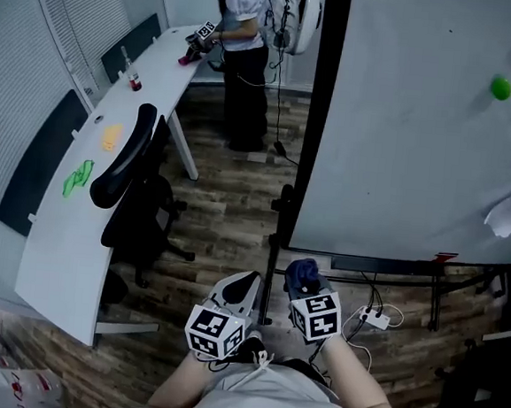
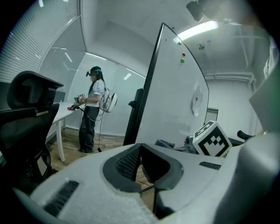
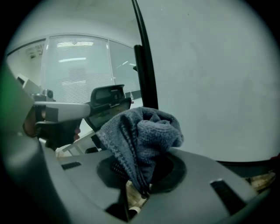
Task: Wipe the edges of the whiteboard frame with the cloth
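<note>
The whiteboard (image 1: 405,123) stands to my right, and its black frame (image 1: 319,115) runs down its left edge and along the bottom. My right gripper (image 1: 302,278) hangs low in front of the frame's bottom left corner, shut on a crumpled blue-grey cloth (image 1: 301,269). In the right gripper view the cloth (image 3: 140,135) bunches up out of the jaws and hides the fingertips, with the frame (image 3: 142,57) rising behind it. My left gripper (image 1: 247,281) is just to the left, shut and holding nothing. The left gripper view looks along the frame (image 2: 146,83), edge-on.
A long white desk (image 1: 76,227) and a black office chair (image 1: 137,188) are on the left. Another person (image 1: 244,29) stands at the desk's far end. A power strip (image 1: 374,318) and cables lie under the board. Two magnets (image 1: 500,87) and a paper (image 1: 508,212) are on the board.
</note>
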